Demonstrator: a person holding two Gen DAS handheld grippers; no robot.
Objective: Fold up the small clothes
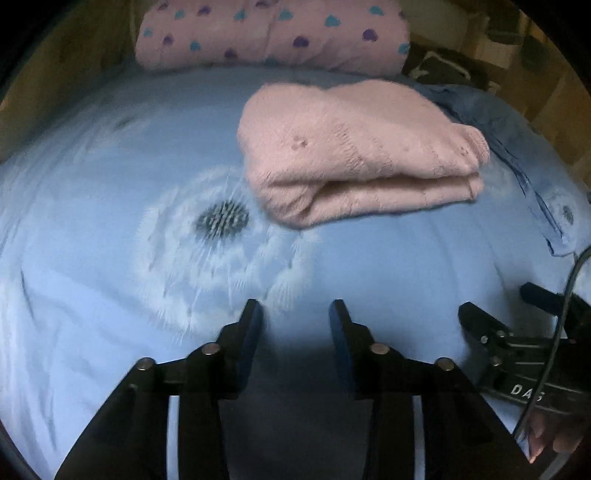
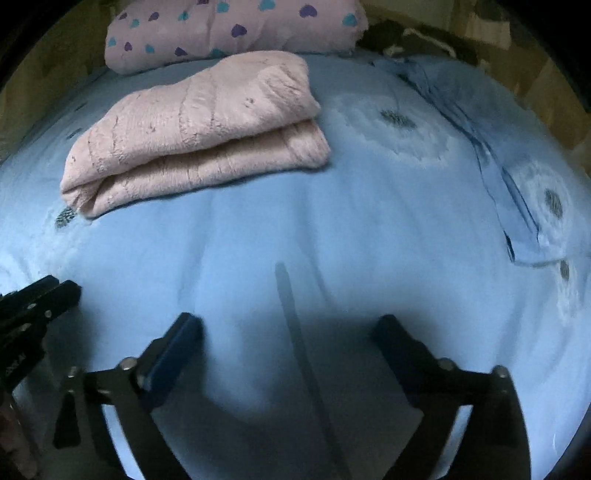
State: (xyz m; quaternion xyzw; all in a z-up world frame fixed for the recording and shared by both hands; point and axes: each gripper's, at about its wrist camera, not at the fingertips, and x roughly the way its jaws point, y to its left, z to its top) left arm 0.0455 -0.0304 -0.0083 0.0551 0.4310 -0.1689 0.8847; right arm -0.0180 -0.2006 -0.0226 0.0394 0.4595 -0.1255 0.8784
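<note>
Left wrist view is showing the left gripper (image 1: pixel 295 314) hanging over the light blue bedspread (image 1: pixel 92 258), its jaws standing a modest way apart with nothing between them. To its right the right gripper (image 1: pixel 495 310) is coming into the edge of the picture, and in its own view (image 2: pixel 290 328) its jaws are spreading wide, also gripping nothing; only bare spread is lying under them. Beyond both tools the pink knitted sweater (image 1: pixel 354 155) is resting on the bed, folded into a thick, fuzzy bundle with stacked layers showing along its near edge. Its long axis is running across the bed, side to side, the rounded fold facing left. Behind it a pink heart-print pillow (image 1: pixel 273 33) is lying, and a blue garment (image 2: pixel 491 147) is lying crumpled to the right.
</note>
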